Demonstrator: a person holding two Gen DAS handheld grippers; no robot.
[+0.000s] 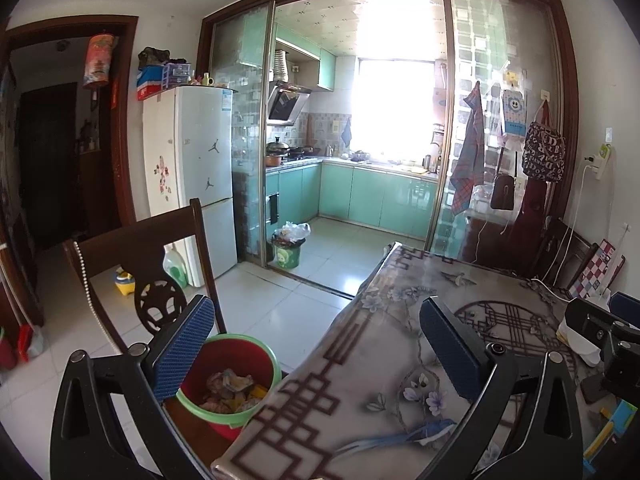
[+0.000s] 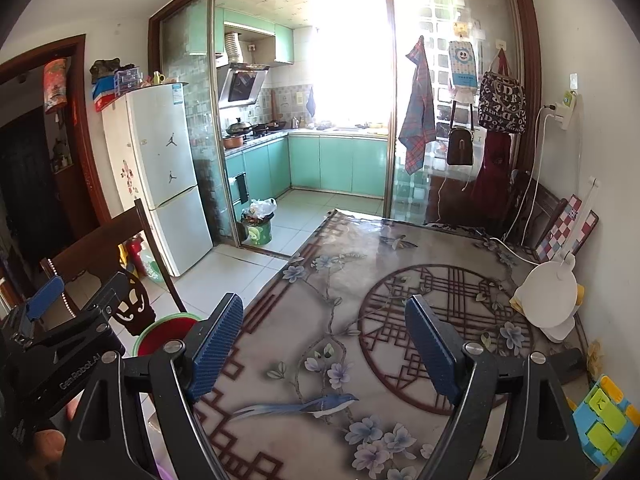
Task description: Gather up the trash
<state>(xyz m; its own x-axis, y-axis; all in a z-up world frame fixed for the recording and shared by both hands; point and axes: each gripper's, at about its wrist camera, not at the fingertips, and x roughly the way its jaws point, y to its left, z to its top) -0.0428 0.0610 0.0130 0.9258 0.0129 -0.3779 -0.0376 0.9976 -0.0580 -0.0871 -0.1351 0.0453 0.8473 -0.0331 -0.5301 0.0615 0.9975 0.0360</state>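
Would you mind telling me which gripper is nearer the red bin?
Left. The left gripper hangs just above the red bin; the right gripper is over the table.

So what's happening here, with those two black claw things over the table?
A person is tidying up trash with a handheld gripper in each hand. Right now both the left gripper and the right gripper hover over the patterned table with their blue fingers spread open, holding nothing. Beside the table edge sits a red bin with a green rim, with crumpled wrappers and scraps already in it. No loose trash shows on the tabletop between the fingers.
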